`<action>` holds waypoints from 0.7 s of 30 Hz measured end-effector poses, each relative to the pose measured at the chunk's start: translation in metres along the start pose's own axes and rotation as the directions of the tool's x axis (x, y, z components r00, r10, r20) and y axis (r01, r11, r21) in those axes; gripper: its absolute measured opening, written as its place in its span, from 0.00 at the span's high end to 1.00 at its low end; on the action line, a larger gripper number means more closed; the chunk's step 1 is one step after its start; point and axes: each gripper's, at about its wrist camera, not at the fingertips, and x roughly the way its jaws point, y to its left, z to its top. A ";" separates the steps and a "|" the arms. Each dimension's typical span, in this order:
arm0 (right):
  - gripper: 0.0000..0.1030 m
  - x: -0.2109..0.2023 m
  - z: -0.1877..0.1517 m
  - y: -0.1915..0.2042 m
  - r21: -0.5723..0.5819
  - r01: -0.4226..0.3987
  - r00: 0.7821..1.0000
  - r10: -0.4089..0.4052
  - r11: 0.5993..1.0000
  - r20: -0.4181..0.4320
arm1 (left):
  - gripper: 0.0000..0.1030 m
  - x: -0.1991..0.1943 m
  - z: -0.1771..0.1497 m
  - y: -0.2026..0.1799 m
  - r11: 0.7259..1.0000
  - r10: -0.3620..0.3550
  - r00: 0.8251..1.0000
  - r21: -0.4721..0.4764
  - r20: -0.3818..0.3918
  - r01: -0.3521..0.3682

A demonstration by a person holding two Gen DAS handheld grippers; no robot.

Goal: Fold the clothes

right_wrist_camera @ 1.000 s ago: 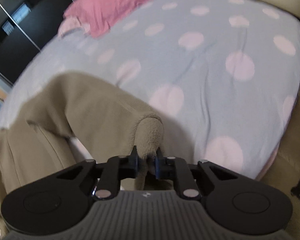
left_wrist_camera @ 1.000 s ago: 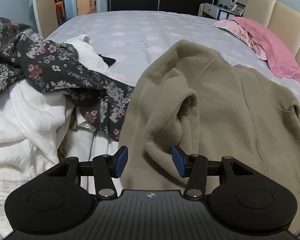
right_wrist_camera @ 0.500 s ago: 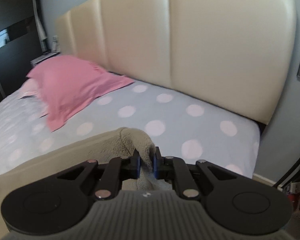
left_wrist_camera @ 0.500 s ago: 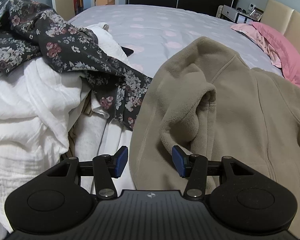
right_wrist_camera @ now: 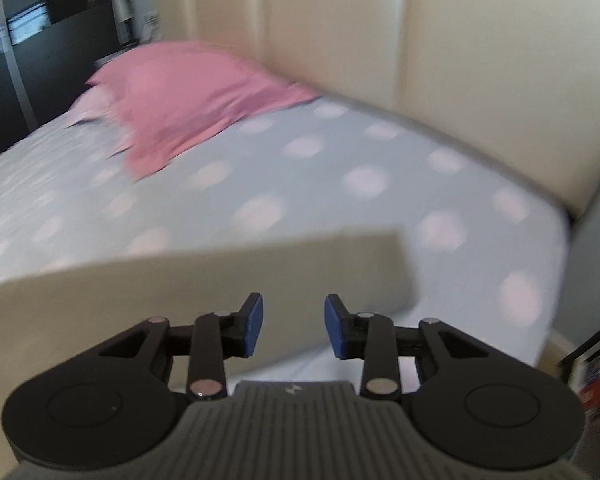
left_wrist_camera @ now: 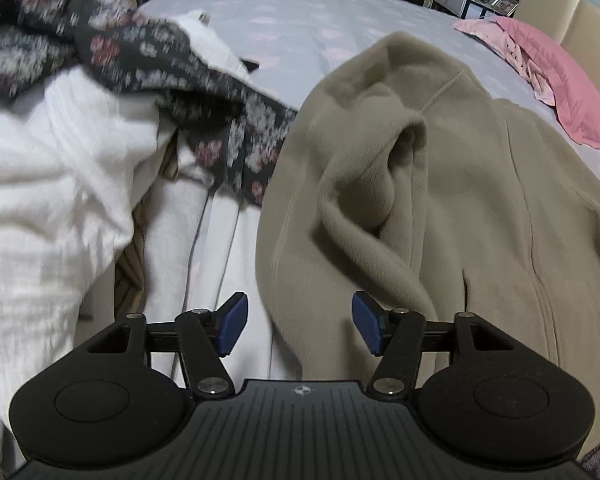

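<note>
On the polka-dot bed (right_wrist_camera: pixel 340 168), a beige fleece jacket (left_wrist_camera: pixel 440 200) lies spread near its front edge, both the left gripper (left_wrist_camera: pixel 300 328) and right gripper (right_wrist_camera: pixel 294 326) wide open and empty, a sleeve apparently next to fold.

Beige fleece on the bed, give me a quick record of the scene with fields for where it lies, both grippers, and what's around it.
garment: beige fleece jacket, spread on the dotted bedsheet, one sleeve bunched on top
left gripper: open, over the jacket's near edge, holding nothing
right gripper: open, holding nothing, at a flat part of the jacket
left of the jacket: dark floral garment on white laundry
by the headboard: pink pillow
</note>
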 end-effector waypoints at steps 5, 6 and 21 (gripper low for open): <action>0.61 -0.019 -0.057 0.053 -0.060 -0.169 0.984 0.164 0.984 -0.076 | 0.39 -0.002 -0.019 0.005 0.999 -0.052 0.998 -0.010 -0.034 0.052; 0.60 -0.022 -0.066 0.066 -0.095 -0.188 0.980 0.179 0.978 -0.089 | 0.38 -0.001 -0.023 0.004 0.998 -0.057 0.998 -0.002 -0.042 0.057; 0.55 -0.034 -0.119 0.132 -0.281 -0.178 0.982 0.152 0.943 -0.111 | 0.96 -0.045 -0.005 -0.004 0.996 -0.004 0.993 0.084 0.117 -0.006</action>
